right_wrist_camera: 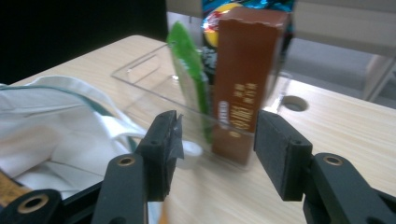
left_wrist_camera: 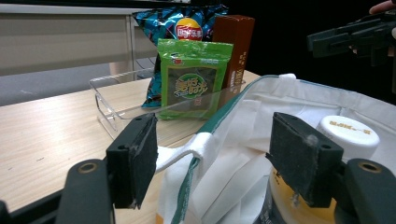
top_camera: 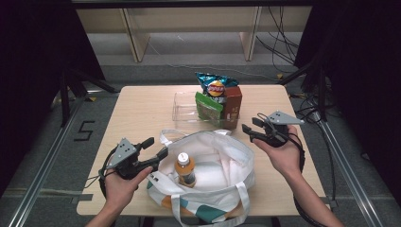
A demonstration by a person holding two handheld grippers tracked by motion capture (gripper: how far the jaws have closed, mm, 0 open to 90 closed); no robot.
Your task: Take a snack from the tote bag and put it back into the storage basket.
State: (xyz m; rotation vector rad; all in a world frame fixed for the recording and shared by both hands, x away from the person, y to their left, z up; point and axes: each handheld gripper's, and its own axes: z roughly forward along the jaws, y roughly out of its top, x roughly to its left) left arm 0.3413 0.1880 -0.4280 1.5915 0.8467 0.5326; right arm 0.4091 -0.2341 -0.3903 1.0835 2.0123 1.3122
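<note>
Bottle (top_camera: 185, 168) stands upright inside the white tote bag (top_camera: 222, 161), long axis vertical, white cap up. Its lower body is hidden by bag cloth, and in my left gripper view my own jaw cuts it off, so I can't read the label. My left gripper (top_camera: 155, 148) sits at the bag's left rim, jaws wide, holding nothing; a bag strap (left_wrist_camera: 180, 154) hangs between them in that view, apart from both pads as far as I can tell. My right gripper (top_camera: 249, 129) hovers just right of the bag's far corner, jaws wide and empty, facing the brown box (right_wrist_camera: 245, 70). The box stands upright in the clear tray (top_camera: 182, 111) with the green packet (top_camera: 208, 108) just beside it and the chip bag (top_camera: 215, 85) behind, partly hidden. The tray's walls are hard to make out. Everything rests on the wooden table (top_camera: 142, 113).
</note>
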